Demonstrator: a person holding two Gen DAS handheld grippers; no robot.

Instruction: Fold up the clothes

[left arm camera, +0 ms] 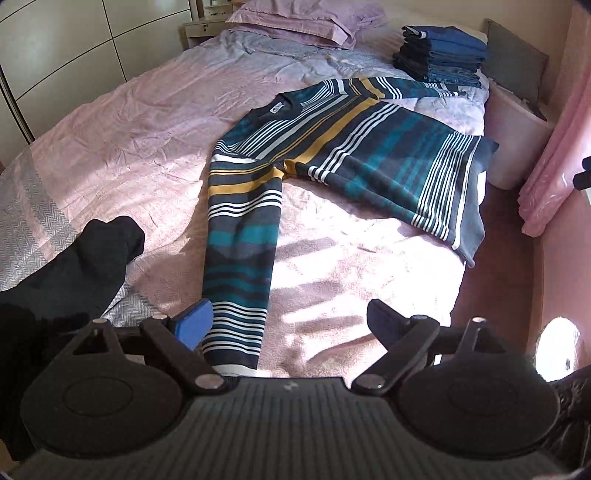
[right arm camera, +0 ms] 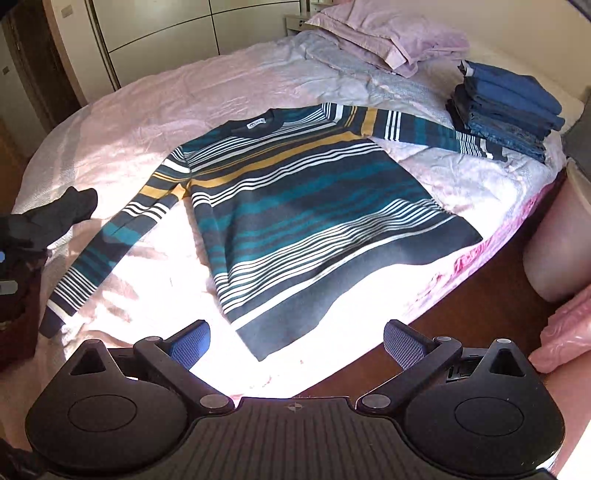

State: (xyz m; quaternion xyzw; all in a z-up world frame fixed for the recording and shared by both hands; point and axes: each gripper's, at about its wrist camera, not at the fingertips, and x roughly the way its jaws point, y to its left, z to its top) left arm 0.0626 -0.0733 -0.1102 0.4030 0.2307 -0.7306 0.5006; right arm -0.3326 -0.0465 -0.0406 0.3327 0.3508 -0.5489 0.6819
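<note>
A striped sweater [left arm camera: 351,147] [right arm camera: 314,206] in teal, navy, white and yellow lies flat and face up on the pink bed [left arm camera: 147,129], both sleeves spread out. In the left wrist view its near sleeve [left arm camera: 240,258] runs down to my left gripper [left arm camera: 288,321], which is open with the cuff just below the blue left pad [left arm camera: 194,325]; nothing is held. In the right wrist view my right gripper [right arm camera: 297,339] hangs wide open above the bed edge, just in front of the sweater's hem corner [right arm camera: 266,343], holding nothing. The far sleeve [right arm camera: 424,129] reaches toward the folded stack.
A stack of folded jeans [left arm camera: 443,51] [right arm camera: 506,107] sits at the bed's far right, pillows [right arm camera: 388,33] at the head. A black cloth [left arm camera: 92,258] [right arm camera: 70,210] lies at the left. A white bin [right arm camera: 561,240] and pink curtain [left arm camera: 554,147] stand beside the bed.
</note>
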